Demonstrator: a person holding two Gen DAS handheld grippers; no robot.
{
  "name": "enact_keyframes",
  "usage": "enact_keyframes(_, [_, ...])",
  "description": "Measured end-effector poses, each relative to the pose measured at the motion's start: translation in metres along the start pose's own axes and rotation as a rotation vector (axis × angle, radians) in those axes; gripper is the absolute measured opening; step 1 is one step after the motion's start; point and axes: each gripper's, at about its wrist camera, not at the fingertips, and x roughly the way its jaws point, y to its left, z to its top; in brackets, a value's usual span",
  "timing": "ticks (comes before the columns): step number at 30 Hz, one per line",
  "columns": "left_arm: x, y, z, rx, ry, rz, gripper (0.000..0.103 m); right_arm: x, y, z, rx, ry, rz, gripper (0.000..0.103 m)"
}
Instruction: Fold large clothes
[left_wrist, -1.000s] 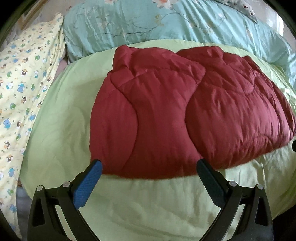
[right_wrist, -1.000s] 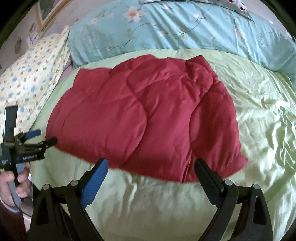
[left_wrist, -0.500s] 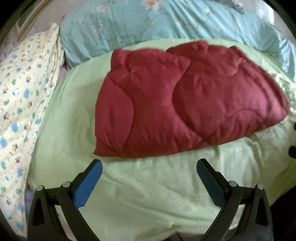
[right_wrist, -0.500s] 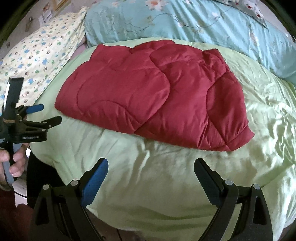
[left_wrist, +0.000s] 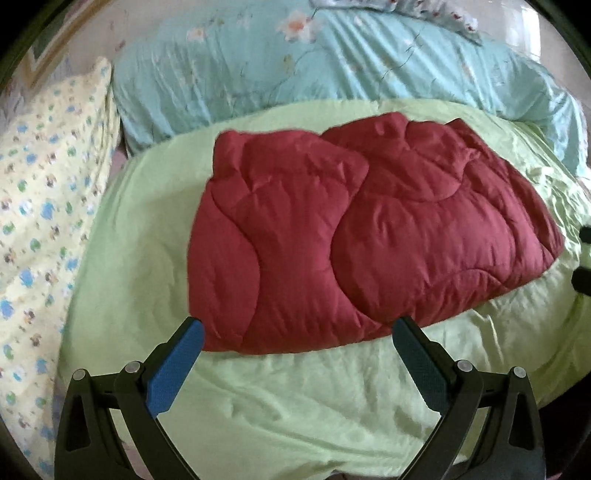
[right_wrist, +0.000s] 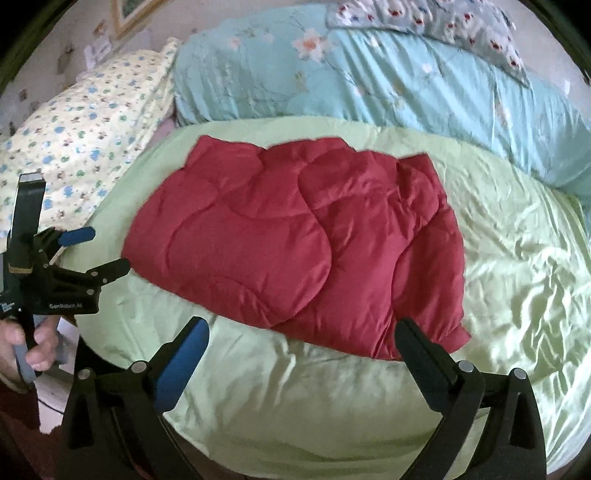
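Left wrist view is showing the bed (left_wrist: 295, 406), its pale green sheet taking up most of the frame, with a light blue floral duvet (left_wrist: 332, 66) bunched along the far edge and a yellow printed pillow (left_wrist: 44, 206) lying along the left edge. Lying on the middle of the bed, nearer its far edge than its near one, is the dark red quilted garment (left_wrist: 332, 240), already doubled into a puffy bundle whose long axis is running left to right across the sheet. The left claw (left_wrist: 295, 328) is hovering just short of the bundle's near hem, straight ahead of it, its fingers spread wide and gripping nothing. In the right wrist view the same garment (right_wrist: 295, 240) is sitting ahead and slightly left, its near right corner drooping toward the bed's near edge, and the right claw (right_wrist: 301, 328) is likewise standing wide apart and empty, with that corner showing just above its right finger. Judging by this, both claws are about equally near the hem, the left facing the left half and the right facing the right corner. Smallest of all, white lettering on the left tool's body is reading "GenRobot.AI" (right_wrist: 65, 306), beside the person's left hand (right_wrist: 26, 350).
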Motion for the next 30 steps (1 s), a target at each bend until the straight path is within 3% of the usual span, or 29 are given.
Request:
enact_keyframes(9, [0.036, 0.007, 0.019, -0.132, 0.053, -0.01, 0.102, 0.036, -0.003, 0.007, 0.098, 0.018, -0.018, 0.102])
enact_keyframes(30, [0.02, -0.009, 0.026, -0.091, 0.041, 0.003, 0.102, 0.049, 0.017, 0.021, 0.04, 0.061, -0.024, 0.102])
